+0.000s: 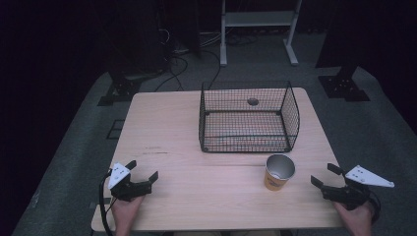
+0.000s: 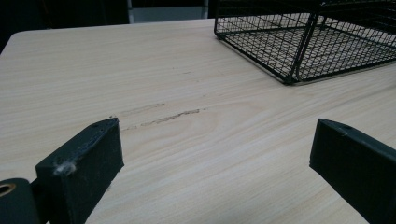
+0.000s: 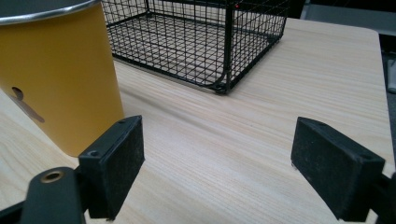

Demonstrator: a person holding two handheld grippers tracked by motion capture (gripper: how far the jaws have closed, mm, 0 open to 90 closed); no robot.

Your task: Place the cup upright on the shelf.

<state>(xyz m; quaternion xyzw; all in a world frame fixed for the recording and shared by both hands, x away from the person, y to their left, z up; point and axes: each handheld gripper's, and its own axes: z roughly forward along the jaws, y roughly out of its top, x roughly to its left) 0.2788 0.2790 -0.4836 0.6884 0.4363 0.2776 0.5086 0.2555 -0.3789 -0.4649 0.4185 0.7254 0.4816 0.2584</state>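
Holding my left tool [image 1: 143, 171] low over the pale wooden tabletop [image 1: 196, 191], I have its jaws spread wide with nothing between them; ahead of it and off to its right stands the black wire-mesh basket [image 1: 248, 120], well apart. Moving rightward, the yellow paper cup with a silvery lining [image 1: 279, 172] stands upright, just in front of the basket's near wall and apart from it. My right tool [image 1: 327, 175] sits beyond the cup, released too, jaws parted and grasping nothing. In the right gripper view the cup [image 3: 56, 74] rises just past that tool's left jaw, near but outside the gap.

I judge the step in hand is taking the cup, likely for the basket. To do it well I would swing the right tool toward the cup until its wall sits centred between the jaws, keep the jaws level around the mid-body, and close gently, since thin paper will crush or tip if pinched at the rim.
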